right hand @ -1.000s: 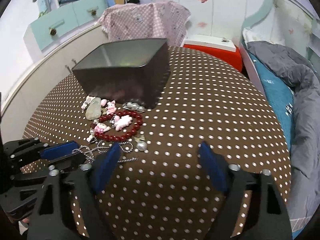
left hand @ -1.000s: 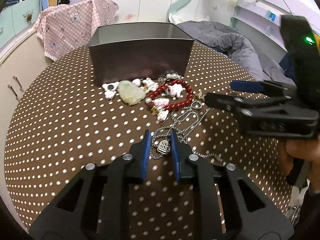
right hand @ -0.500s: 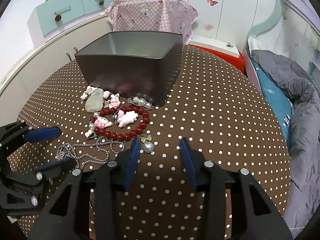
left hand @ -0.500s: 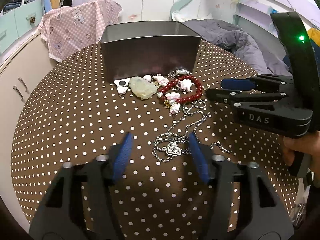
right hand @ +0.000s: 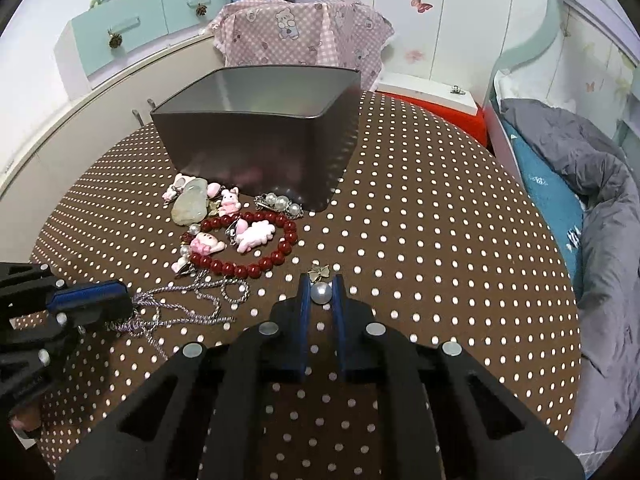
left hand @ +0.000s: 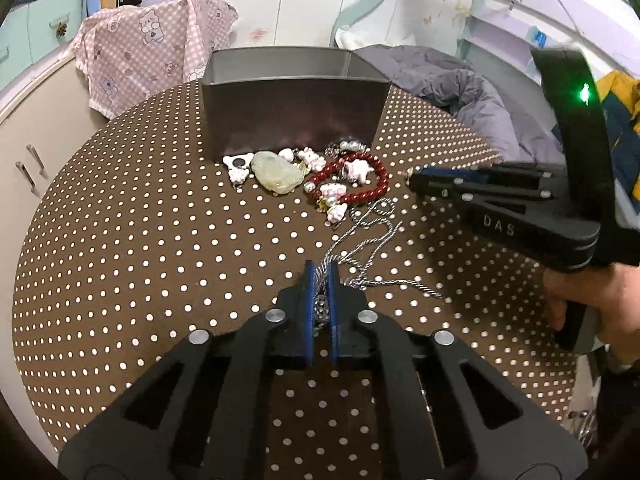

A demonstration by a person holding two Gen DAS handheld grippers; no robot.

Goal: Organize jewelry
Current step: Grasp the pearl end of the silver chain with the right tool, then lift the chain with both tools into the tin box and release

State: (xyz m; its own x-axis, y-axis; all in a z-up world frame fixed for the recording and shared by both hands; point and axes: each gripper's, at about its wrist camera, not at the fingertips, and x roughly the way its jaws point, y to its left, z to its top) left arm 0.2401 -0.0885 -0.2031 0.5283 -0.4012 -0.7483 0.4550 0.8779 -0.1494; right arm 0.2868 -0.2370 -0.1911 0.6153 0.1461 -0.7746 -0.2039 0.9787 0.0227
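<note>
A dark metal box point(left hand: 294, 114) point(right hand: 256, 140) stands open at the back of the polka-dot table. Before it lie a red bead bracelet point(left hand: 360, 192) point(right hand: 244, 268), a pale jade pendant point(left hand: 278, 172) point(right hand: 190, 206) and pink-white charms point(right hand: 256, 234). My left gripper point(left hand: 321, 276) point(right hand: 120, 300) is shut on the silver chain necklace point(left hand: 372, 236) point(right hand: 188, 300), which trails over the table. My right gripper point(right hand: 321, 286) point(left hand: 416, 182) is shut on a pearl earring point(right hand: 321, 292) with a bow charm.
The round brown table point(right hand: 420, 240) drops off on all sides. A bed with a grey duvet point(right hand: 592, 184) lies to the right. A chair draped in pink cloth point(right hand: 304, 36) and cabinets stand behind the box.
Both grippers closed from open: the left one on the silver chain, the right one on the pearl earring. The right gripper moved forward to the pearl.
</note>
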